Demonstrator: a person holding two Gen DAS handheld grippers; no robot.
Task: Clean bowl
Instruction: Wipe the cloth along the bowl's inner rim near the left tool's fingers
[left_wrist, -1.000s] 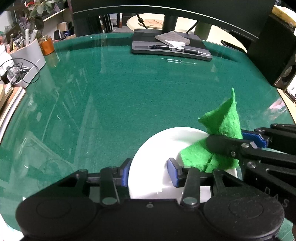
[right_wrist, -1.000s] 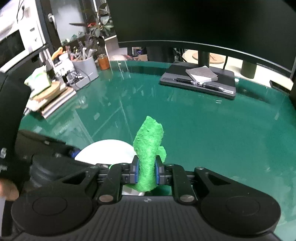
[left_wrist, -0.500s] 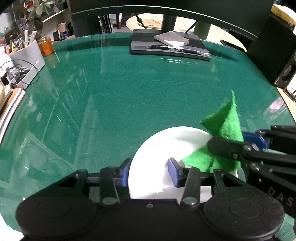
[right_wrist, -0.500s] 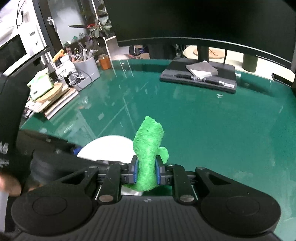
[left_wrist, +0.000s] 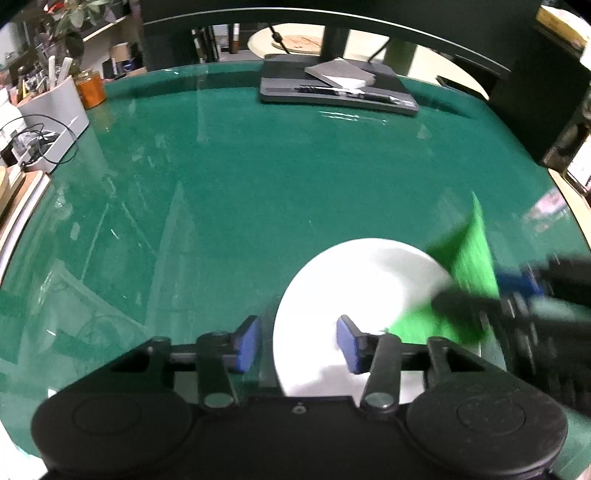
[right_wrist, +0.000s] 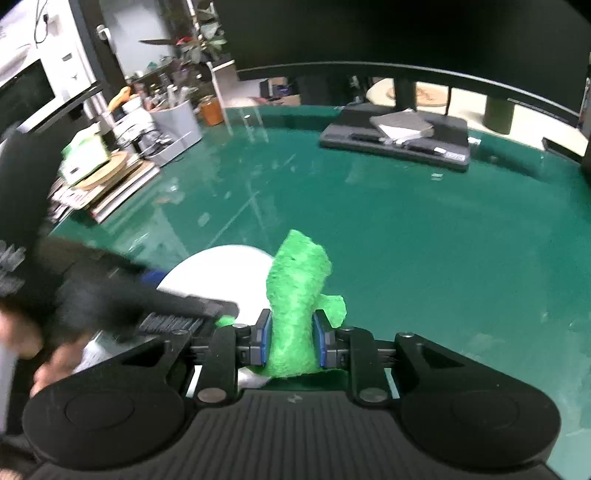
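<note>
White bowl (left_wrist: 354, 295) on the green table (left_wrist: 258, 192), near its front edge. Left gripper (left_wrist: 298, 341): jaws apart, straddling the bowl's near rim. Right gripper (right_wrist: 291, 341): jaws clamped on a green scouring pad (right_wrist: 295, 295) over the bowl.

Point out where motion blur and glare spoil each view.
Left wrist view: the right tool and the green scouring cloth are smeared by motion, while the white bowl and left tool stay sharp; streaky glare on the green table. Right wrist view: the left tool and a hand blur; the cloth is crisp.
</note>
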